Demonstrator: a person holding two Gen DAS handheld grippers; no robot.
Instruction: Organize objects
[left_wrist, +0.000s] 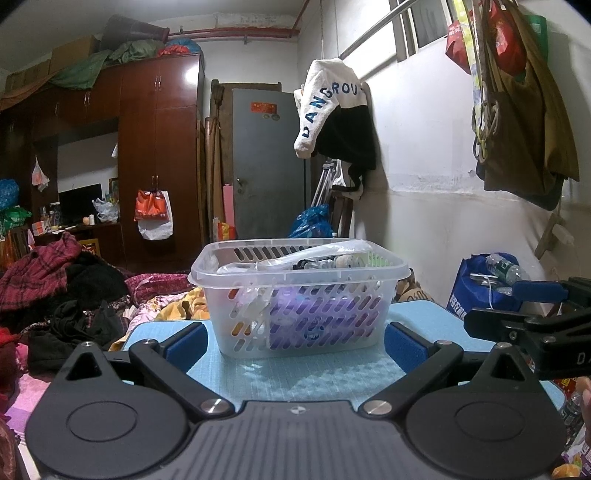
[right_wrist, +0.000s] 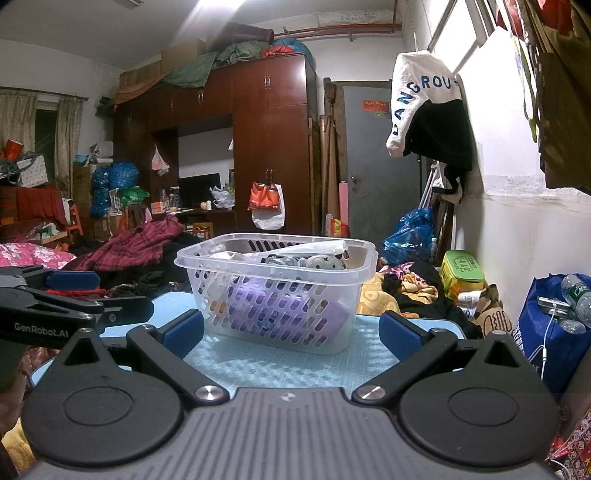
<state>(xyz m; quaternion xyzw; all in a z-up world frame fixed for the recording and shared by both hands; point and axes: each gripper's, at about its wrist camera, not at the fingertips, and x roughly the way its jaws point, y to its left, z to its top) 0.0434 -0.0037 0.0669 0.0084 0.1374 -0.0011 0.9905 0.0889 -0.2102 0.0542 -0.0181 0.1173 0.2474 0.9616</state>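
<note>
A clear slotted plastic basket (left_wrist: 299, 295) stood on a pale blue mat (left_wrist: 303, 373) straight ahead of both grippers, already loaded. A purple packet showed through the slots, and a clear plastic wrapper and some grey-and-white patterned soft items lay at the top near the rim.

The left gripper (left_wrist: 295, 341) was spread wide and held nothing. Its blue pads (left_wrist: 186, 345) stood to either side of the basket's near wall, with the basket just beyond the fingertips and centred between them. Whether the pads touched the wall cannot be told; they looked slightly short of it.

The right gripper (right_wrist: 291, 332) was likewise wide open and empty. From its fingers the basket (right_wrist: 277, 291) lay ahead and a little to the left, one corner turned toward the camera. Its long axis therefore ran slantwise across the gap rather than square to it.

Each gripper showed in the other's view: the right one at the right edge of the left camera, the left gripper (right_wrist: 74, 295) at the left edge of the right camera. They sat side by side and apart, at about the same reach from the basket.

No loose item lay on the mat between fingers and basket in either view, so the sorting seemed largely done. If the basket itself was to be moved next, the left gripper looked the better placed, since it faced the broad wall squarely.
</note>
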